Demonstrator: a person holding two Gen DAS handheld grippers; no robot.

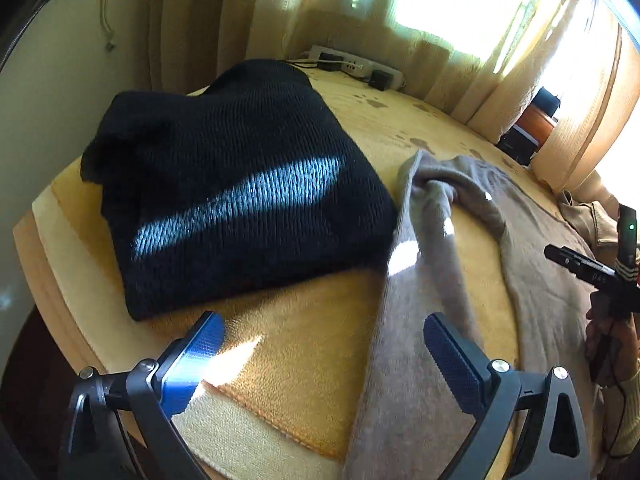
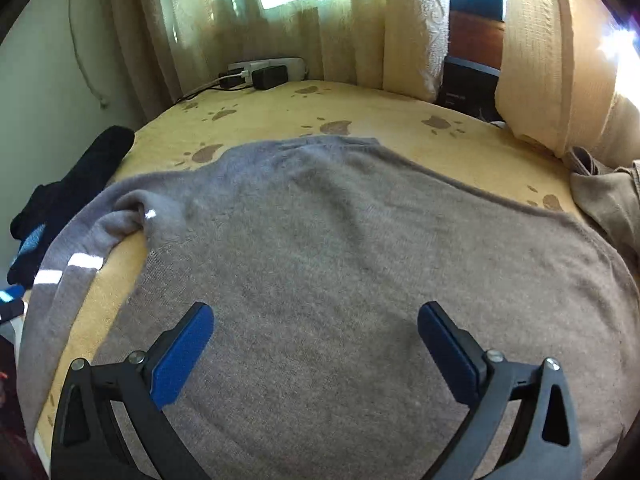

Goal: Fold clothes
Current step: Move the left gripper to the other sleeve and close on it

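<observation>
gripper: right gripper (image 2: pixel 316 344) hangs over the lower half of the sweater, blue pads (image 2: pixel 182 356) spread wide, nothing between them

sweater: grey-brown sweater (image 2: pixel 340 248) lies spread flat, taking up most of the view; left sleeve (image 2: pixel 76 264) runs down toward the near-left edge with a bunched fold at the shoulder

surface: yellow blanket (image 2: pixel 280 108) with brown paw prints under everything

left edge: black knit garment (image 2: pixel 72 188), just beside the sleeve

right edge: beige garment (image 2: pixel 604 200), crumpled, touching the sweater's far-right side

back: power strip (image 2: pixel 264 68) with plugs in it, in front of the cream curtains (image 2: pixel 360 20)
</observation>
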